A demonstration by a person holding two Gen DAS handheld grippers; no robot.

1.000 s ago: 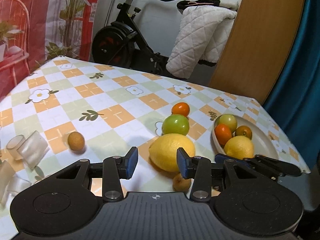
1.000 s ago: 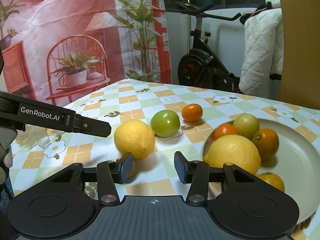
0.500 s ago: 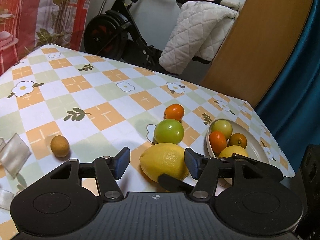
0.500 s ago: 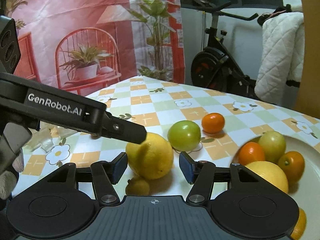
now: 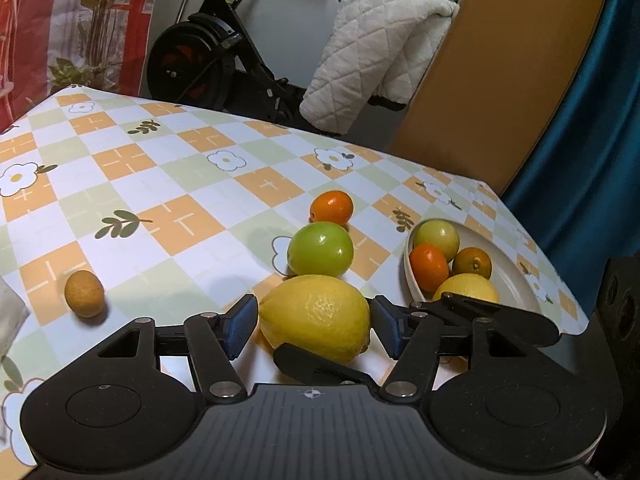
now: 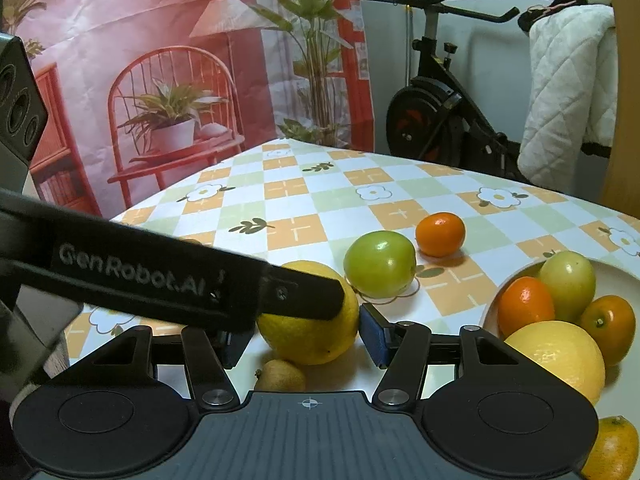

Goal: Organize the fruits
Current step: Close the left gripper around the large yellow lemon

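Both grippers bracketed the loose lemon on the table beside the plate. Left gripper, jaws just widened, stood released; right gripper also unclenched. I judged one gripper should back off, the other centre and squeeze gently.

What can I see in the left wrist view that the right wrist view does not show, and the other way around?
Only the left wrist view: a small brown fruit alone on the tablecloth at far left.
Only the right wrist view: another small brown fruit just below the lemon, and an orange fruit low in the plate.
Both: the lemon between both grippers' fingers, the green fruit, the small orange fruit, the plate.
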